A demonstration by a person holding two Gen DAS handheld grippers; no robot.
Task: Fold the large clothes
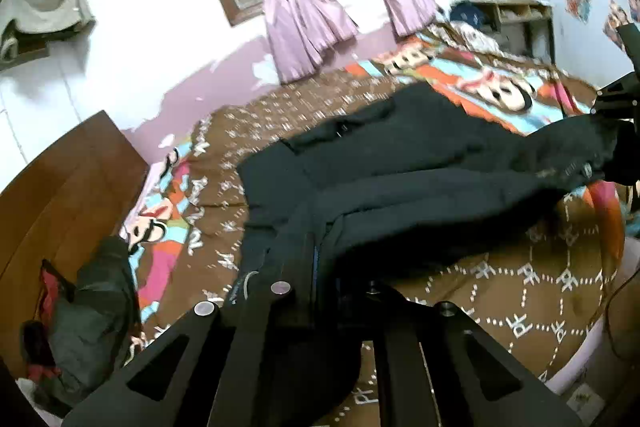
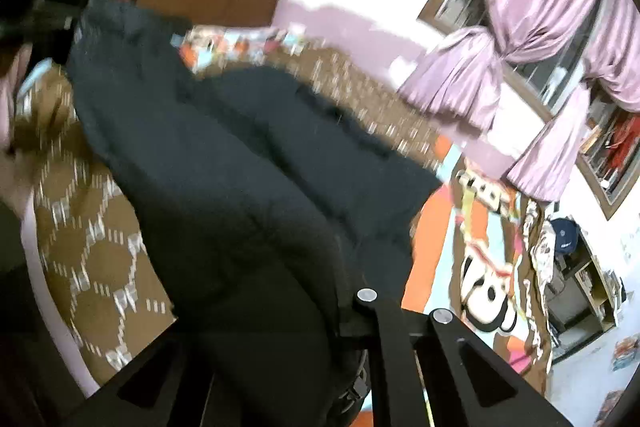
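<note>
Left gripper [image 1: 324,291]: fingertips buried in the dark garment [image 1: 400,163], so the jaw gap cannot be read; right gripper [image 2: 304,307] likewise, with its left finger covered by cloth and only 1 finger visible. Right wrist view is motion-blurred, so the garment's folds and the bedspread [image 2: 92,251] lettering are illegible, and the pale shape at the left edge is too smeared to identify. The bundle of clothes [image 1: 88,319] is cut off by the fisheye rim.
</note>
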